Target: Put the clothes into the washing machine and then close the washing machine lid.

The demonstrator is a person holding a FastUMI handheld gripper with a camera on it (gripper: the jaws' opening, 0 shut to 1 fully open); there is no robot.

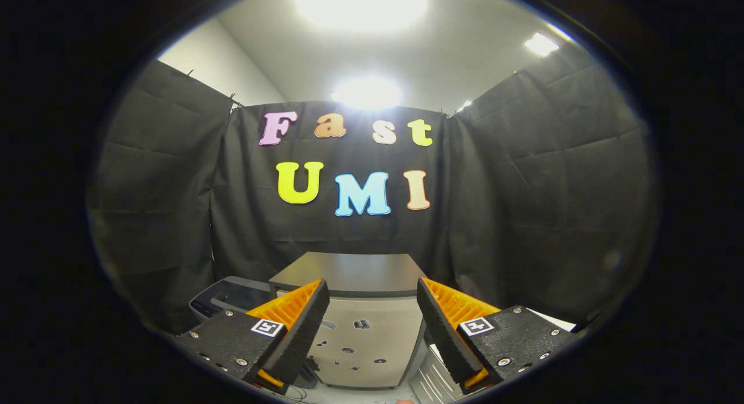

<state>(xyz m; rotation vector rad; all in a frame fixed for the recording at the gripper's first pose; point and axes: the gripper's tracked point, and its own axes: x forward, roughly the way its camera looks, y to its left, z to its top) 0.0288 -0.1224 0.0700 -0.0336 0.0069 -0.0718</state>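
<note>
My gripper (372, 288) is held high and level, open, with nothing between its orange-and-black fingers (302, 317). Beyond the fingers stands a grey box-shaped unit (349, 270) with a flat dark top and a pale front face bearing several small dark marks. Its top lies flat and shut. To its left, half hidden behind the left finger, sits a low dark appliance with a glossy sloped lid (229, 296). I cannot tell which of the two is the washing machine.
Black cloth walls close the booth behind and on both sides. A pale ribbed panel (435, 376) shows low beside the right finger, and a white edge (559, 321) lies behind it. Bright ceiling lights glare overhead.
</note>
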